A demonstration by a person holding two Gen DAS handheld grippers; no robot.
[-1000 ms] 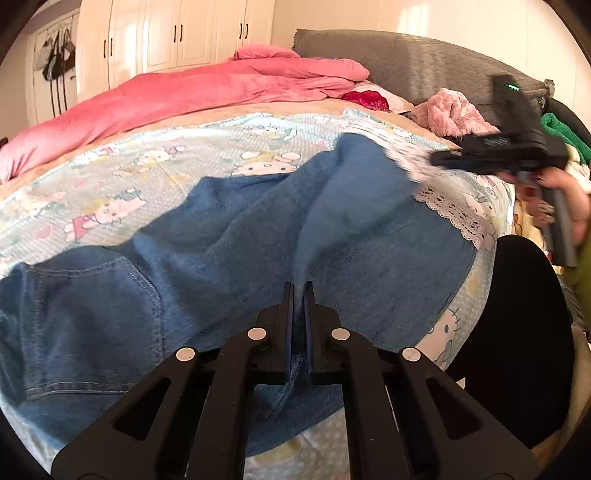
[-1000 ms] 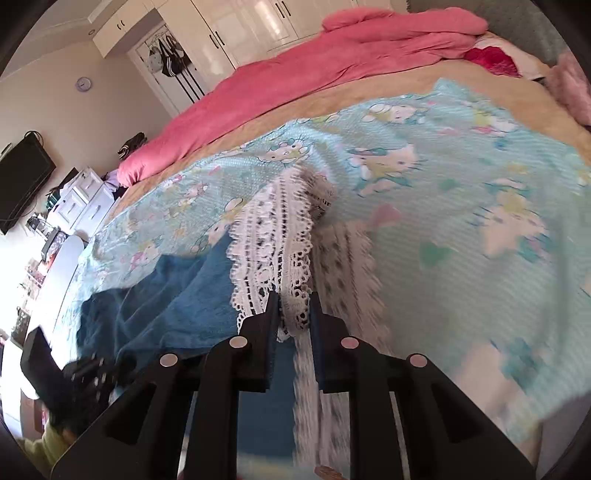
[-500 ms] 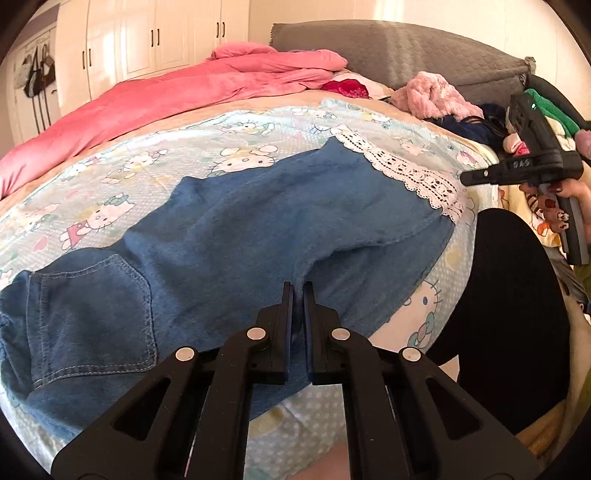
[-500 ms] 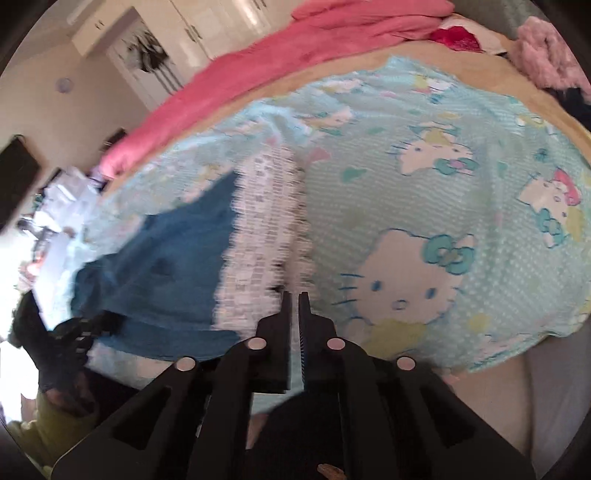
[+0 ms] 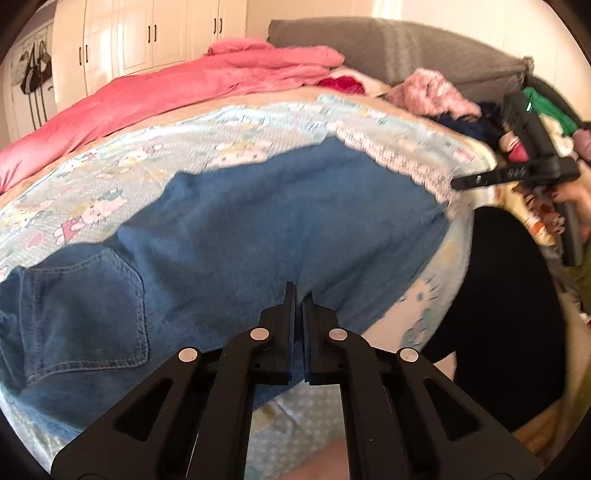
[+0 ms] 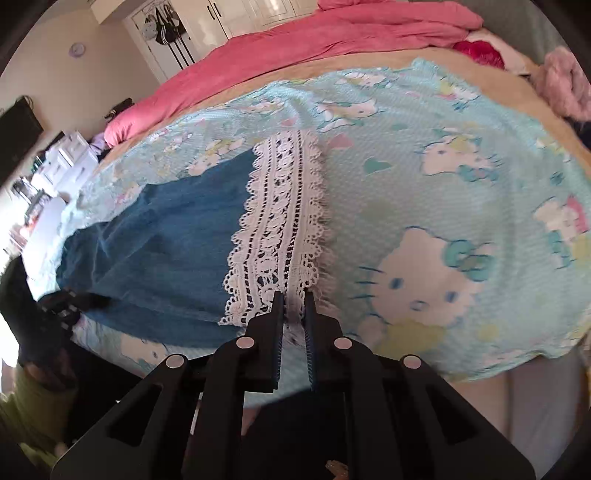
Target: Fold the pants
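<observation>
A bed covered by a pale blue, dotted sheet printed with cartoon cats (image 6: 436, 206) fills both views, and a rumpled pink blanket (image 5: 192, 85) is heaped along its far side in front of white cupboard doors (image 5: 155, 33). A grey quilted headboard (image 5: 388, 48) is seen beyond a pile of fluffy pink and dark clothes (image 5: 436, 92). The blue denim pants (image 5: 258, 221) are laid flat near the bed's front edge, their long axis running across it: the waist end with a stitched back pocket (image 5: 85, 310) is turned to the left of the left wrist view, the leg end to the right. The leg is finished with a broad white openwork lace hem (image 6: 280, 221), scalloped at both edges. The left gripper (image 5: 299, 291) is closed over the near denim edge, with cloth seen between its black fingers. The right gripper (image 6: 294, 299) has just been closing, and its ribbed pads are pressed on the near corner of the lace hem.
</observation>
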